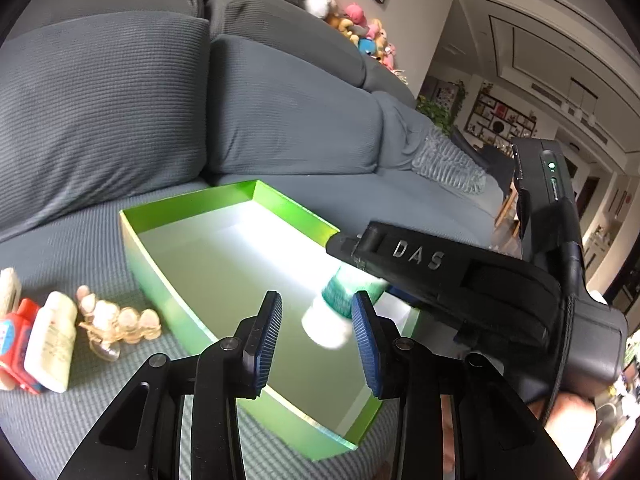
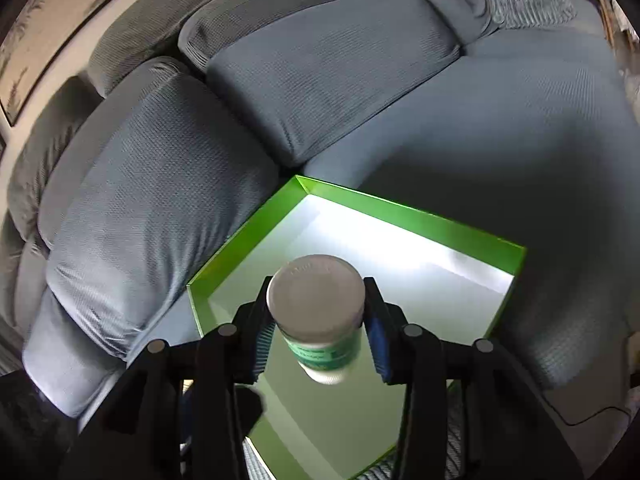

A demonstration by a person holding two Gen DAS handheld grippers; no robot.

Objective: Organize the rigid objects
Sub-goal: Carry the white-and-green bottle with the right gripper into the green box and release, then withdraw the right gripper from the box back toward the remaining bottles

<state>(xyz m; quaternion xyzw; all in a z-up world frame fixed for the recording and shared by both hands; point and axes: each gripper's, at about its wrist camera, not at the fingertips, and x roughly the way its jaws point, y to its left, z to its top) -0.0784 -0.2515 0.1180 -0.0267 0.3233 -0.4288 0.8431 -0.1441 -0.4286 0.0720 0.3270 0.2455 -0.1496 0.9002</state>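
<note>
Right gripper (image 2: pixel 318 332): jaws closed onto a white bottle with green label (image 2: pixel 320 320), suspended over the green tray (image 2: pixel 412 216) at lower centre of the right wrist view; the bottle's base contact with the tray floor cannot be determined. Left gripper (image 1: pixel 316 336): jaws parted, nothing between them, positioned above the tray's near edge at lower centre of the left wrist view. The tray rests on a grey ribbed sofa seat (image 1: pixel 280 192). At lower left: cream bottle (image 1: pixel 52 344), red bottle (image 1: pixel 18 344), translucent figurine (image 1: pixel 116 324). Upper centre: plush toys (image 1: pixel 352 20). Right: shelving and ceiling panels
</note>
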